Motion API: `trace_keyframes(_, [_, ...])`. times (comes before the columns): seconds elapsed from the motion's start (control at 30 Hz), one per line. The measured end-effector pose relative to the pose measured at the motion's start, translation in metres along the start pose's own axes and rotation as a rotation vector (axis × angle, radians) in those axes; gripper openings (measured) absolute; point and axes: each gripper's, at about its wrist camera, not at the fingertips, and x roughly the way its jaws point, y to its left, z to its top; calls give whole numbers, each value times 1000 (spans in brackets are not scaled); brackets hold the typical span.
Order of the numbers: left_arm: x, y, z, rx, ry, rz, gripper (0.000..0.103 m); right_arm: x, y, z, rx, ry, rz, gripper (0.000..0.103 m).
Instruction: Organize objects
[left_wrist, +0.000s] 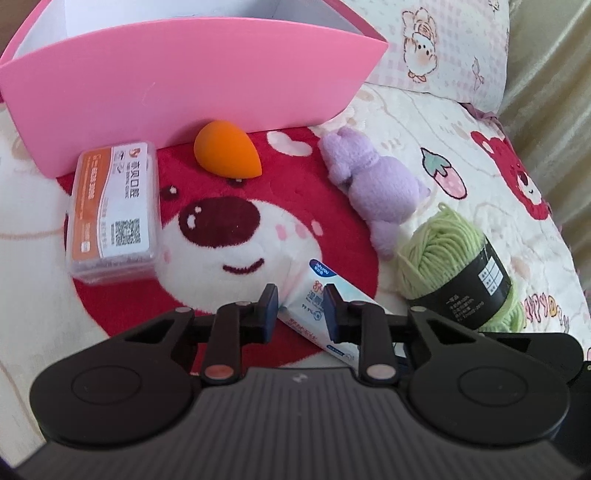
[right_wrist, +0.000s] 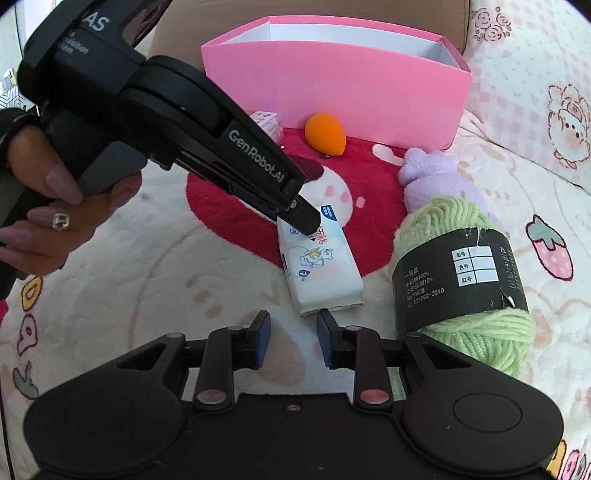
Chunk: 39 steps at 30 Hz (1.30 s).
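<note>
Soft plastic film, white with pale blue print, wraps the wipes pack, which lies flat on the fleecy cartoon blanket at the middle of the right wrist view, one end pointing at the camera. It looks light and squashy, the sort of thing that gives under pressure and slides a little in its wrapper, so I would pinch it across the narrow width near one end, firmly enough to bunch the film.

The left gripper reaches in from the upper left of the right wrist view and straddles the far end of the pack. In its own view the fingers stand spread on either side of that end, not closed on it; one pad seems to touch the wrapper, though I cannot be sure. The right gripper hangs just short of the near end, its fingers parted and holding nothing.

Behind, in the upper middle, the pink box stands open, the likely home for everything. The orange sponge sits just in front of its wall: featherlight, springy, apt to roll. The purple plush toy and the green yarn ball lie at right, touching each other; both are soft and easy to grip anywhere. The clear plastic case, left in the left wrist view, is stiff and smooth, best taken across its short sides.
</note>
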Motion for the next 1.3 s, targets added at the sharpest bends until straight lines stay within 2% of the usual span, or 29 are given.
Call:
trace_keyframes(0.13, [-2, 0, -2, 0, 15, -7, 25, 0, 2, 2, -9, 16, 2, 35])
trace_keyframes(0.23, [-4, 0, -2, 50, 46, -12, 25, 7, 2, 12, -57, 46, 4, 38])
trace_keyframes(0.37, [-9, 6, -3, 27, 65, -41, 25, 7, 5, 13, -85, 51, 20, 40])
trace_keyframes(0.4, [-10, 8, -4, 20, 71, -64, 23, 7, 7, 12, -90, 48, 27, 40])
trace_keyframes(0.47, [-8, 12, -7, -44, 103, -171, 24, 6, 11, 12, -108, 37, 49, 40])
trace_keyframes(0.5, [-6, 13, -9, -71, 114, -184, 24, 5, 14, 13, -125, 37, 53, 40])
trace_keyframes(0.63, [-11, 7, -7, -17, 70, -87, 23, 2, 19, 12, -139, 40, 41, 42])
trace_keyframes(0.73, [-16, 12, 2, -22, 55, -95, 23, 1, 18, 8, -128, 35, 20, 49])
trace_keyframes(0.8, [-16, 13, 9, -10, 32, -71, 26, 1, 16, 6, -97, 34, 14, 52])
trace_keyframes(0.9, [-9, 13, 20, 14, 19, -13, 30, 7, 8, 11, -11, 32, 0, 52])
trace_keyframes(1.0, [0, 9, 22, 42, 41, -26, 34, 12, 2, 16, 109, 24, 11, 52])
trace_keyframes(1.1, [5, 8, 17, 24, 57, -54, 35, 13, -4, 16, 182, 25, 30, 52])
trace_keyframes(1.17, [3, 7, 13, 28, 58, -66, 36, 14, -6, 16, 191, 31, 33, 53])
trace_keyframes(1.3, [-4, 18, 8, -65, 71, -115, 38, 16, -6, 16, 173, 43, 30, 55])
